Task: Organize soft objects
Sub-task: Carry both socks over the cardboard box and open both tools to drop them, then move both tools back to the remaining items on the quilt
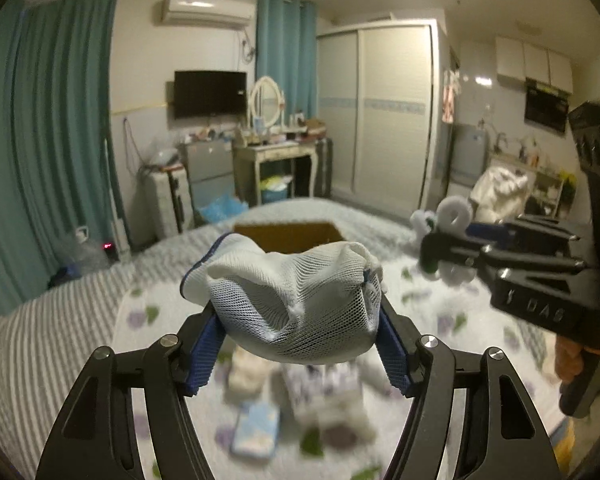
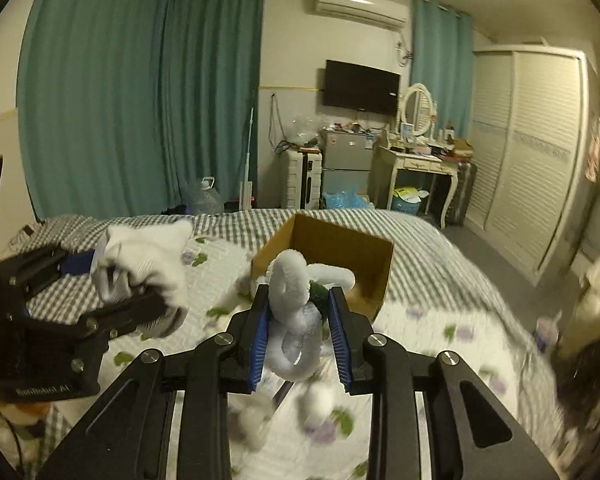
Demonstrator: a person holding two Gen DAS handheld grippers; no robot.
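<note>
My left gripper (image 1: 296,312) is shut on a white mesh pouch (image 1: 296,300) with a blue edge and holds it up above the bed. It also shows at the left of the right wrist view (image 2: 140,308), with the pouch (image 2: 148,260). My right gripper (image 2: 298,320) is shut on a white plush toy (image 2: 296,304) with looped limbs and a green spot. In the left wrist view the right gripper (image 1: 440,252) is at the right with the toy (image 1: 452,216). An open cardboard box (image 2: 340,248) stands on the bed just beyond both grippers; it also shows in the left wrist view (image 1: 292,234).
The bed has a floral blanket (image 2: 460,340) over a grey checked sheet (image 2: 420,240). Several small soft items (image 1: 256,424) lie blurred on the blanket below my left gripper. Beyond the bed stand a dressing table (image 2: 420,164), a suitcase (image 2: 302,180) and a wardrobe (image 2: 532,152).
</note>
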